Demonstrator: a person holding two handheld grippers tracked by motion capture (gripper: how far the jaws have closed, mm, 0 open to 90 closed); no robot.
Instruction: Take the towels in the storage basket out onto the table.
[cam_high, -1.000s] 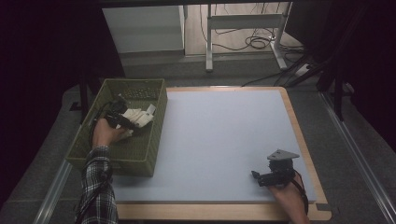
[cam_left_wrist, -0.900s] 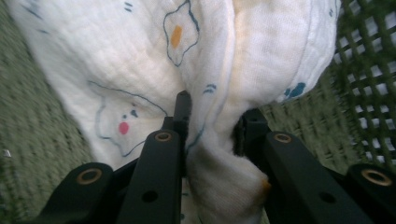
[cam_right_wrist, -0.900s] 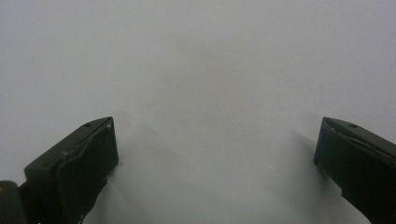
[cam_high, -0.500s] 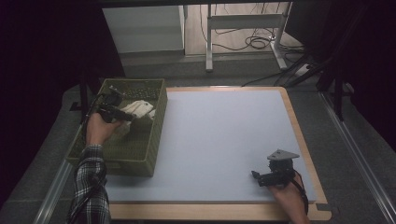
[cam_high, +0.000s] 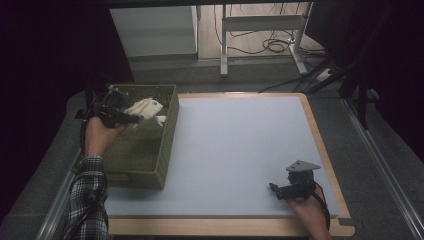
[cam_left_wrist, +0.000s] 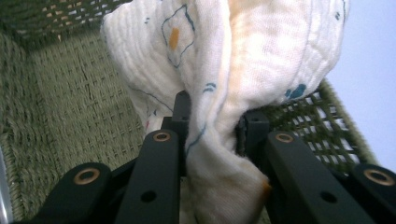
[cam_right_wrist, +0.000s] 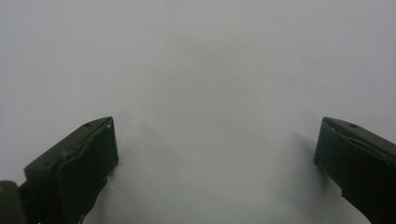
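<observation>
Here the left gripper (cam_high: 131, 119) is clamped on a cloth (cam_left_wrist: 243, 70) (white, with small blue and orange prints), which hangs bunched between its jaws above the far end of the green basket (cam_high: 165, 145). The basket stands at the tabletop's (cam_high: 235, 145) left edge. Near the front right corner, the right gripper (cam_high: 274, 189) rests with jaws spread wide, nothing between them.

No legible text or labels anywhere.
</observation>
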